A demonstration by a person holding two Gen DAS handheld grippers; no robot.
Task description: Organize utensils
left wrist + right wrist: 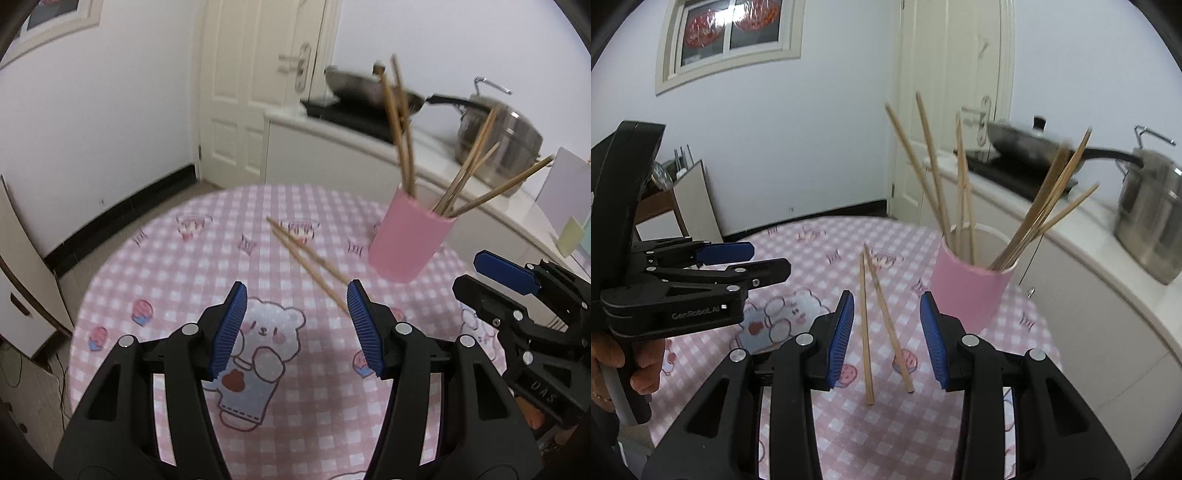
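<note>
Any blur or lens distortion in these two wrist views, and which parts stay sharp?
Left wrist view: motion blur smears the wok, the pot and the chopsticks in the pink cup, while the left gripper stays crisp. Right wrist view: sharper on the two loose chopsticks; fisheye bends the door frame and darkens corners.

We find a round table (923, 435) under a pink checked cloth (192, 266). On it lie two loose chopsticks (866, 332), with an upright pink cup (967, 288) beside them.
</note>
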